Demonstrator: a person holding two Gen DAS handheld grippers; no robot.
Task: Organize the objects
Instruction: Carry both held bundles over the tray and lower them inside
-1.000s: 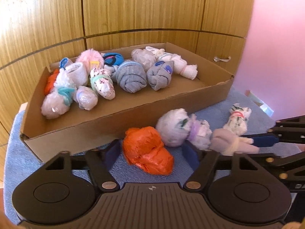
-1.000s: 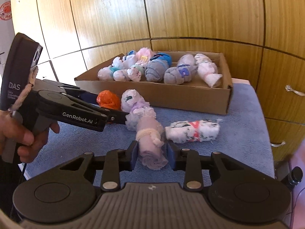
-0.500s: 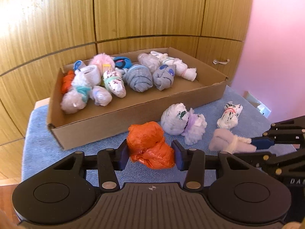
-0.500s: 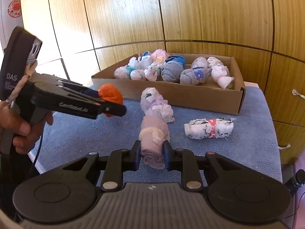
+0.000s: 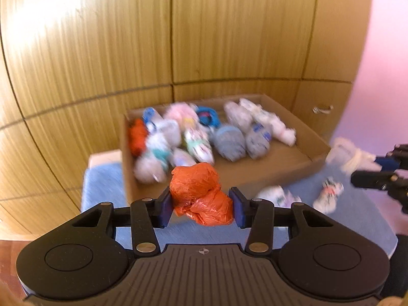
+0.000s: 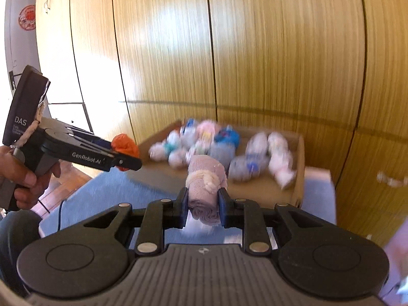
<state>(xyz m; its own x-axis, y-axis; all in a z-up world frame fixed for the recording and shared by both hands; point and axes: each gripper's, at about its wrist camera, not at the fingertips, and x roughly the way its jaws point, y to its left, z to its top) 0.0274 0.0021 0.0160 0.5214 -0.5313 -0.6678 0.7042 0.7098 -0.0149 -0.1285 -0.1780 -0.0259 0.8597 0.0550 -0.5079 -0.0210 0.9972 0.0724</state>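
- Orange bundle (image 5: 201, 193) sits clamped between the left hand-held gripper (image 5: 201, 205) pads, lifted above the blue-covered tabletop (image 5: 102, 186), just before the cardboard box (image 5: 288, 163).
- Pale pink roll (image 6: 205, 191) is pinched tight in the right hand-held gripper (image 6: 202, 204), raised near the box's front wall.
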